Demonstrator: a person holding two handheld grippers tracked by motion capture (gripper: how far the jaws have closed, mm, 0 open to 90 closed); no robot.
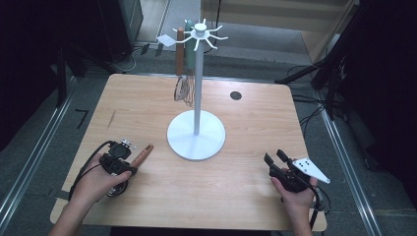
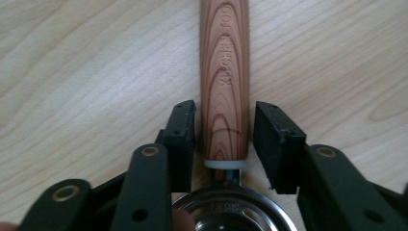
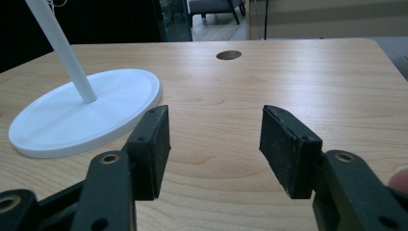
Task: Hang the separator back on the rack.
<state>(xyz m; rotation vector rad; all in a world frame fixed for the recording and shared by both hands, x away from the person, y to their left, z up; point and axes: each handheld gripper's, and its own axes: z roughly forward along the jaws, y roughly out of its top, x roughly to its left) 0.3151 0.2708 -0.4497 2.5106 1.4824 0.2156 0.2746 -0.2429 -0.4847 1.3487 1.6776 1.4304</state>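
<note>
Utensil: wooden-handled strainer (image 2: 224, 77) lies flat on the bench (image 1: 236, 147), near left.
Left gripper (image 2: 224, 132): spread, jaws flank the handle without pinching.
Right gripper (image 3: 215, 144): spread, nothing between its jaws.
Handling: likely light, stiff; smooth round handle may roll.
Grip: mid-handle, squarely.

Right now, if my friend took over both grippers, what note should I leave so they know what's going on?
Left gripper: jaws astride the wooden handle of a metal utensil lying on the table; a small gap shows on each side, so it is not clamped.
Right gripper: open, nothing between the jaws, low over the table's near right part.
White hook stand: mid-table, with a whisk already hanging from its top.
Done: whisk hung.
Left, as it seems: grip the wooden handle, lift the utensil and hang it on a free hook.
</note>
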